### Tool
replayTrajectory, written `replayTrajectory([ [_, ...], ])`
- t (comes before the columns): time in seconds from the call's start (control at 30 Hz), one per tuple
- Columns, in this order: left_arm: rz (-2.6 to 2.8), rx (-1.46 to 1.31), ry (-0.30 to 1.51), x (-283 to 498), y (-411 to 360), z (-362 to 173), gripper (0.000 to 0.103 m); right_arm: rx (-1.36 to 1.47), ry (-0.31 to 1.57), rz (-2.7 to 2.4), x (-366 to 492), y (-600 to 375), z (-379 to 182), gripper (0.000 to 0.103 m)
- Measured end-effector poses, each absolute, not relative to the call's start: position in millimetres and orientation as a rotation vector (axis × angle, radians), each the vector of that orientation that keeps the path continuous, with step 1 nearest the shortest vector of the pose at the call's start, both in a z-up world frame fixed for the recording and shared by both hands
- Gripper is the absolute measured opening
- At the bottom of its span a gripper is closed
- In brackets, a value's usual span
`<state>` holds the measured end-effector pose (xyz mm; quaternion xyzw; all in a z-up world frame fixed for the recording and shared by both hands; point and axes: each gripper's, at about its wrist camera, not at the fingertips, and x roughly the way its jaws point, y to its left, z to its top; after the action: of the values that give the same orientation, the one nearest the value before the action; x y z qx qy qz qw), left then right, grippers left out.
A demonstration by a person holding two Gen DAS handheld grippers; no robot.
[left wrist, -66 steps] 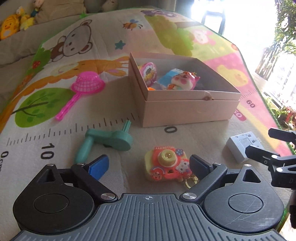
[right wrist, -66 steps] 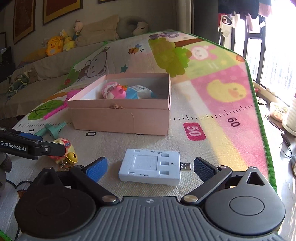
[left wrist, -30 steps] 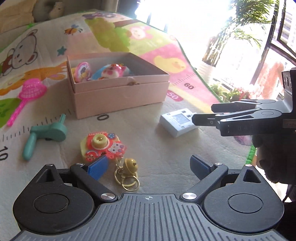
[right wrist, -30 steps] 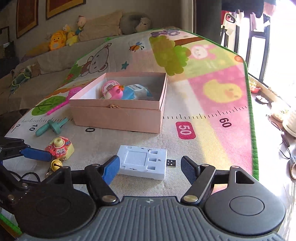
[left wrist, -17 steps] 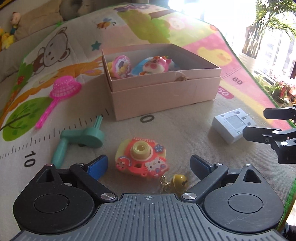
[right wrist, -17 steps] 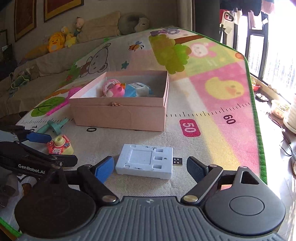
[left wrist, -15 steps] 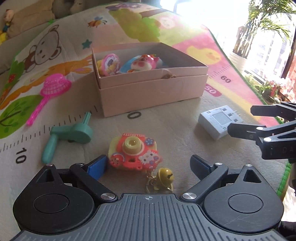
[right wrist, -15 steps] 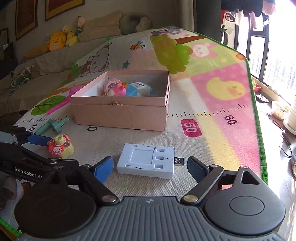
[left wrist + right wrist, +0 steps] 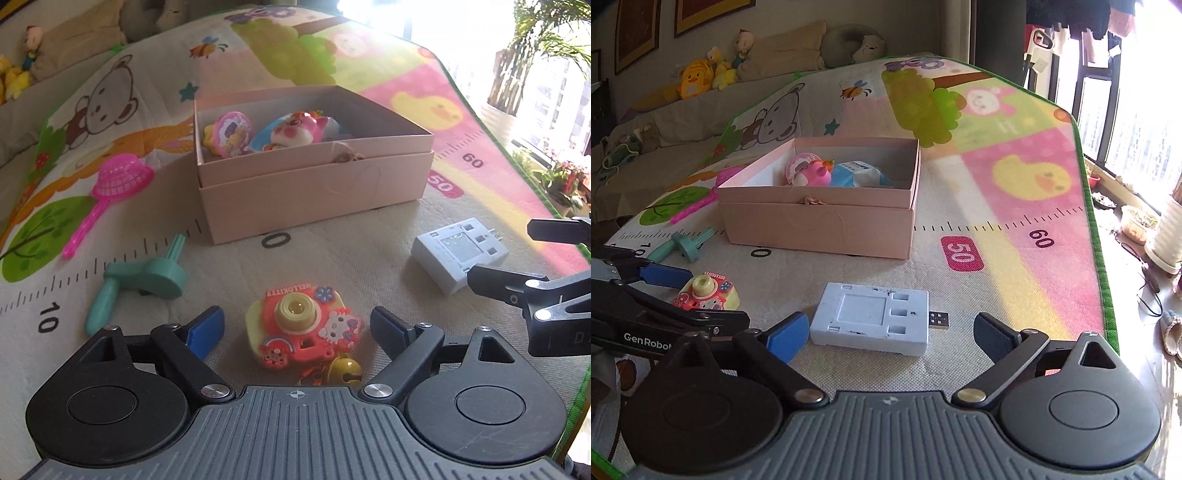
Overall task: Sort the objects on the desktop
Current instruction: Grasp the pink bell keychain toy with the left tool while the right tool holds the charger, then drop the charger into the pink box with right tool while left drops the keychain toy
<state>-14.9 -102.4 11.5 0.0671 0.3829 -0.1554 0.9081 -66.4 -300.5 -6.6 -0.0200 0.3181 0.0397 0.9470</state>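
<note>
Between the spread fingers of the left tool [image 9: 297,326] sits a toy camera [image 9: 301,326] lettered "HELLOKITTY"; the right tool [image 9: 890,336] gapes too.

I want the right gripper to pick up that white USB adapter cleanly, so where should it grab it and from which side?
Grip the white adapter across its two short ends, coming down from above. It lies flat, long side toward the open right gripper, so the fingers already flank it. Probably clamp the body, not the small USB plug sticking out on the right.

A box [image 9: 314,192] holding toys [image 9: 291,133] sits on a mat [image 9: 332,266]; nearer, a toy camera [image 9: 301,325] lies left of an adapter [image 9: 458,254].
</note>
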Motion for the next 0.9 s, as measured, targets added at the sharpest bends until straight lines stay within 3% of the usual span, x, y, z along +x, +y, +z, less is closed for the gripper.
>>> replayTrajectory([
  [0.13,-0.331,0.148,0.772,-20,-101,14,0.069,-0.036,0.651,0.081,-66,-301,-9,0.098],
  [0.3,-0.326,0.151,0.769,-28,-95,14,0.069,-0.026,0.650,0.079,-61,-300,-10,0.103],
  [0.67,-0.310,0.133,0.775,-24,-89,13,0.072,-0.002,0.780,0.068,-28,-298,-25,0.103],
  [0.73,-0.310,0.134,0.774,-24,-89,13,0.070,-0.016,0.775,0.084,-30,-296,-24,0.092],
  [0.9,-0.321,0.135,0.757,-34,-84,23,0.069,-0.066,0.775,0.143,-37,-288,-14,0.092],
])
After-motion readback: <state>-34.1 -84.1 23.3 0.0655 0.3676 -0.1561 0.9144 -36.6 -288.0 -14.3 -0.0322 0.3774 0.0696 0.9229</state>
